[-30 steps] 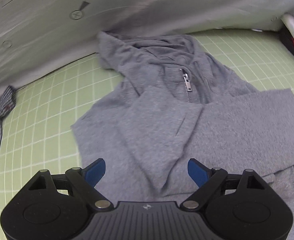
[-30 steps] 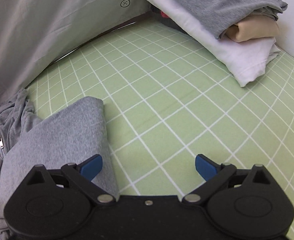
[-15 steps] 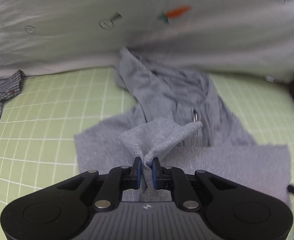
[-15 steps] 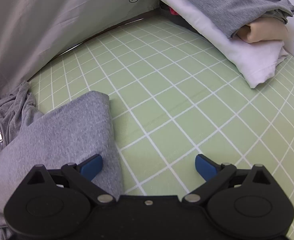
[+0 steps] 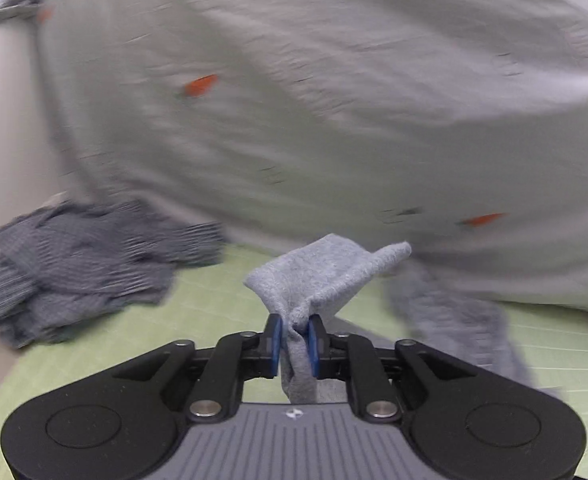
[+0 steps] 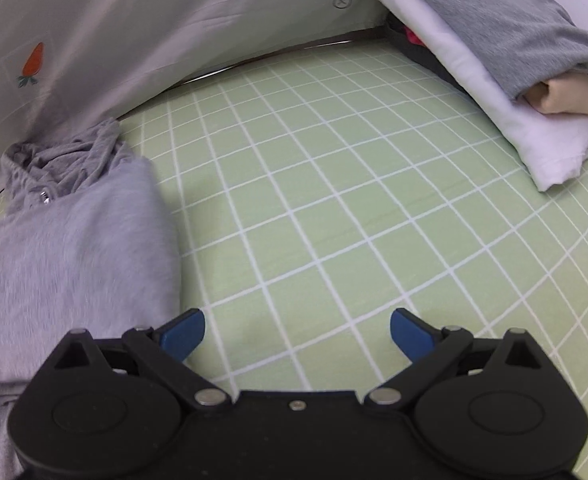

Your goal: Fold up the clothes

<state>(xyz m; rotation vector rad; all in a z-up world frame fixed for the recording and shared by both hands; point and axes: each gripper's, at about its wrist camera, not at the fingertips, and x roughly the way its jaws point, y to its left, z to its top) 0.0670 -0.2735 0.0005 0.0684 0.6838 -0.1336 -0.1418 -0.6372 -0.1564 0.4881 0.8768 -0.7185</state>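
The left tool [image 5: 294, 340] is clamped on a bunched fold of the grey hoodie [image 5: 325, 276], its jaws having just eased apart a touch with the cloth between them; the pinched piece stands up just ahead of the pads and the rest trails down to the right. The right tool [image 6: 297, 330] hangs with jaws wide apart and nothing in them, the hoodie's body [image 6: 66, 248] lying just to its left on the green checked sheet [image 6: 333, 200]. The knit looks soft, limp and light, so it should drape and slide easily; an edge or cuff seems the surest hold.
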